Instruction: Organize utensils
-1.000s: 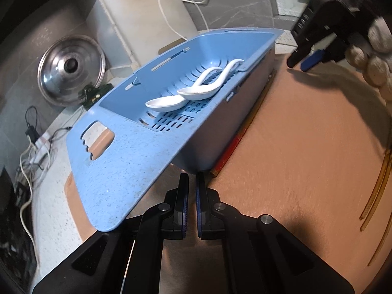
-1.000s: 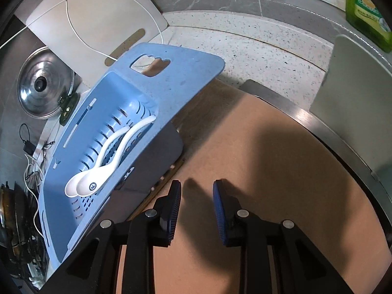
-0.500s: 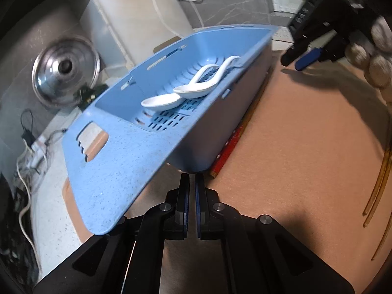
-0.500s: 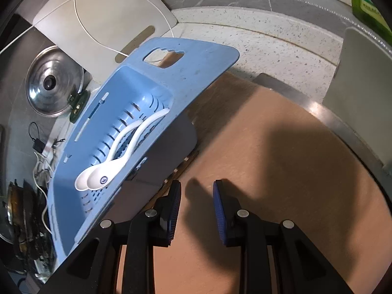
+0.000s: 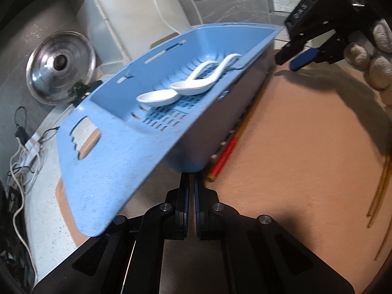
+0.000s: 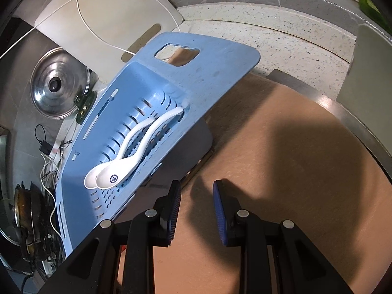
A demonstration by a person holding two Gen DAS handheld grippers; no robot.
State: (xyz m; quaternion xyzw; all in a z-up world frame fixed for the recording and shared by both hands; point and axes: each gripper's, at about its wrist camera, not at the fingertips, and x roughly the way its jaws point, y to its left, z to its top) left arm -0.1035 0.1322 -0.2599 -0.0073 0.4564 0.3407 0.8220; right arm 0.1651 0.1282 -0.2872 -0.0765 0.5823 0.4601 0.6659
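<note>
Pads of my left gripper (image 5: 190, 193) sit pressed together with nothing between them, low over the brown mat (image 5: 306, 147) at its near edge. My right gripper (image 6: 197, 196) hangs over the same mat with its blue ribbed fingers (image 6: 219, 210) spread a little apart and empty; its shadow lies on the mat just beyond. In the left wrist view that right gripper shows at the mat's far right, with a gloved hand (image 5: 372, 56) wrapped around it.

Just past my left fingertips stands the blue drain basket (image 5: 117, 171), tilted, its wide rim with a cut-out handle hanging out over the mat's left edge. Red-ended chopsticks (image 5: 225, 159) lie on the mat along the basket's right side, partly tucked under it. Thin bamboo sticks (image 5: 378, 205) lie well apart at the mat's right edge.

Inside the basket, on its slotted bottom, two white soup spoons (image 6: 127, 161) lie side by side and touching, bowls toward the near end, handles running up to the far wall.

Beyond the basket, off the mat's left edge, a steel pot lid (image 5: 60, 66) leans against the wall, a pale cutting board (image 6: 98, 24) stands beside it with a white cable (image 6: 80, 12) draped across, and tangled cords (image 5: 22, 156) lie on the speckled counter (image 6: 269, 27).
</note>
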